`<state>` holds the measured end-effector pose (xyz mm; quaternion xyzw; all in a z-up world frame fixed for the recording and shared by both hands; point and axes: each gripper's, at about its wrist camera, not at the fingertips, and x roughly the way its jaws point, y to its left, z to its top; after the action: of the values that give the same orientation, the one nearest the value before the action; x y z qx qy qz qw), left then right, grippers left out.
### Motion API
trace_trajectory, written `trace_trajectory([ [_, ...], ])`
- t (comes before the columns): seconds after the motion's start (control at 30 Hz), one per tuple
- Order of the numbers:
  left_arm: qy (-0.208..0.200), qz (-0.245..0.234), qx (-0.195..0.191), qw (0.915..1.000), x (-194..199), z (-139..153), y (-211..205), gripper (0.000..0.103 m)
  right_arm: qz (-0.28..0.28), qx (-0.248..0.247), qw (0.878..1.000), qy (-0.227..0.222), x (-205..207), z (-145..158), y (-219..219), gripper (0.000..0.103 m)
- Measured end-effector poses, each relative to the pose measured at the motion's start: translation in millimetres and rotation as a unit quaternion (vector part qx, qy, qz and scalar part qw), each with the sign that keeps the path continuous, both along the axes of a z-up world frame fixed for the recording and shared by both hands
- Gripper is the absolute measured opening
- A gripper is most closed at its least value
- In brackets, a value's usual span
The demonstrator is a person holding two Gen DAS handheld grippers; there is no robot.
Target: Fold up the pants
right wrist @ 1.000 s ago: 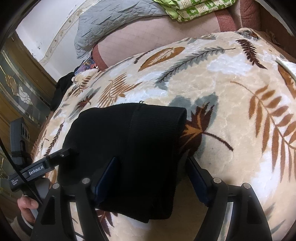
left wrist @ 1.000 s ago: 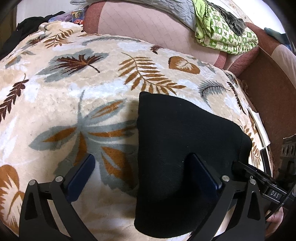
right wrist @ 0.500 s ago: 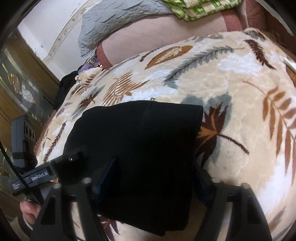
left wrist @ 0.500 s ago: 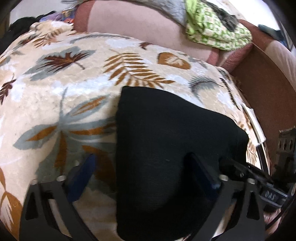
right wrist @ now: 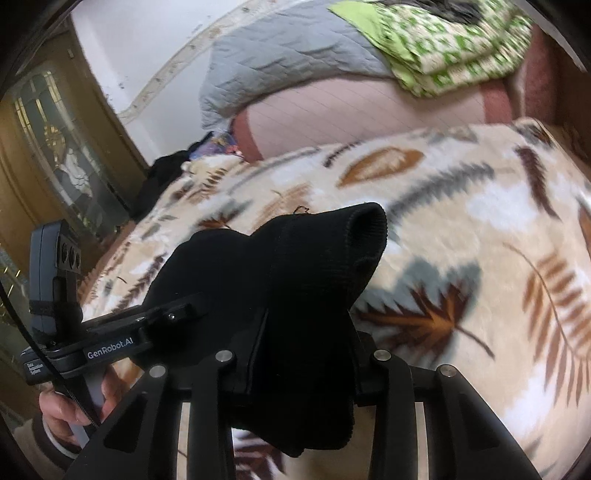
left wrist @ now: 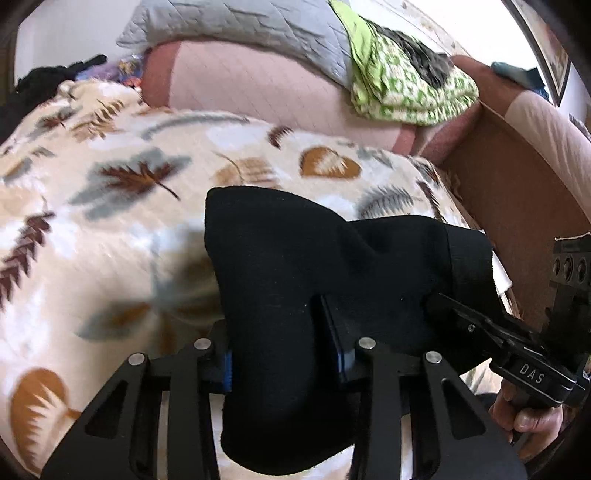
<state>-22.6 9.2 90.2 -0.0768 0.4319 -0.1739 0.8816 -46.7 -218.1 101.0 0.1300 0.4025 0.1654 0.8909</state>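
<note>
The folded black pants are a thick bundle lifted off the leaf-patterned blanket. My left gripper is shut on the bundle's near left edge. My right gripper is shut on the bundle's near right part, and its fingers are mostly hidden by cloth. In the right wrist view the pants hang bunched, with a ribbed folded end sticking up toward the far side. Each gripper shows in the other's view, the right one beside the pants and the left one likewise.
The blanket covers a bed or sofa seat. A pink cushion back rises behind, with a grey quilt and a green patterned cloth on it. A brown armrest stands at right. A wooden cabinet is at left.
Both grippers have closed from wide open onto the near edge of the pants. The bundle has been raised off the blanket and now bunches between them.
</note>
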Motion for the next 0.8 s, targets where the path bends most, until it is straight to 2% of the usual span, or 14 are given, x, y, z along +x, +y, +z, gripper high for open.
trace_trajectory([
  [0.2,-0.015,0.036,0.020,0.9990,26,11,38,0.036,0.025,0.001,0.999,-0.019,38,9,40,0.035],
  [0.37,-0.002,0.065,0.027,0.9975,51,-4,63,0.037,0.040,0.017,0.999,-0.007,76,-5,68,0.036],
  [0.47,0.029,0.084,0.045,0.9950,62,-28,75,0.042,0.046,0.012,0.998,0.028,96,-31,80,0.041],
  [0.5,0.049,0.091,0.055,0.9931,64,-40,79,0.049,0.041,0.004,0.998,0.044,101,-39,81,0.041],
  [0.53,0.056,0.095,0.049,0.9927,64,-48,84,0.063,0.028,-0.011,0.998,0.060,103,-50,79,0.043],
  [0.6,0.040,0.115,0.046,0.9915,59,-46,93,0.075,0.020,0.011,0.998,0.053,98,-52,68,0.047],
  [0.67,0.039,0.118,0.059,0.9906,57,-41,94,0.075,0.004,0.000,0.999,0.045,90,-45,60,0.053],
  [0.8,0.014,0.116,0.086,0.9895,52,-23,88,0.075,0.013,-0.019,1.000,-0.007,76,-10,57,0.053],
])
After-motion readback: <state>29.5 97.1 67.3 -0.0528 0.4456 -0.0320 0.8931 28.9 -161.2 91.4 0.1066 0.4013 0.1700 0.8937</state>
